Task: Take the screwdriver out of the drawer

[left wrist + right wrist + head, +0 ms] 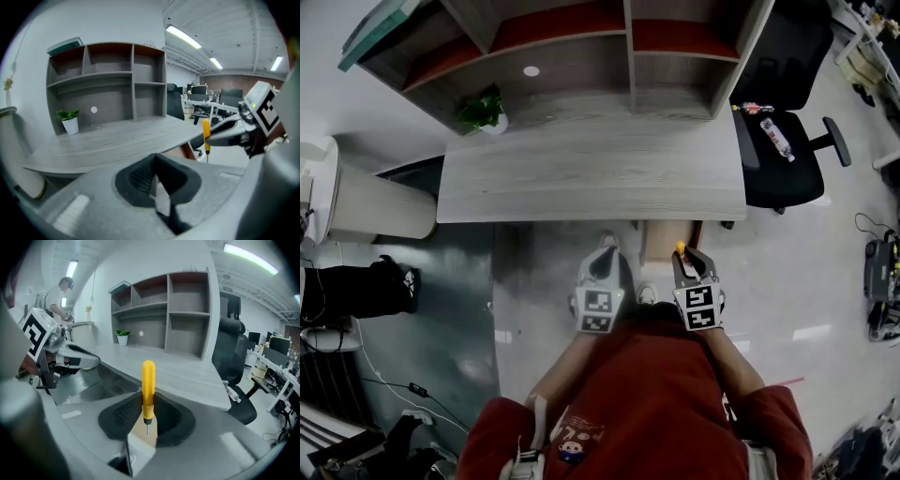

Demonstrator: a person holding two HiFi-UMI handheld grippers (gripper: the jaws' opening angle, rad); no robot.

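We judge the task done: screwdriver [148, 376] clear of the drawer [658, 242], pinched in our right tool [148, 401] (left tool [155, 164] closed, empty).

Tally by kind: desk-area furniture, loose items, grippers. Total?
desk: 1
shelf unit: 1
office chair: 1
potted plant: 1
bottle: 1, on the chair seat
screwdriver: 1, in the right gripper's jaws
grippers: 2, left gripper and right gripper
Total: 8
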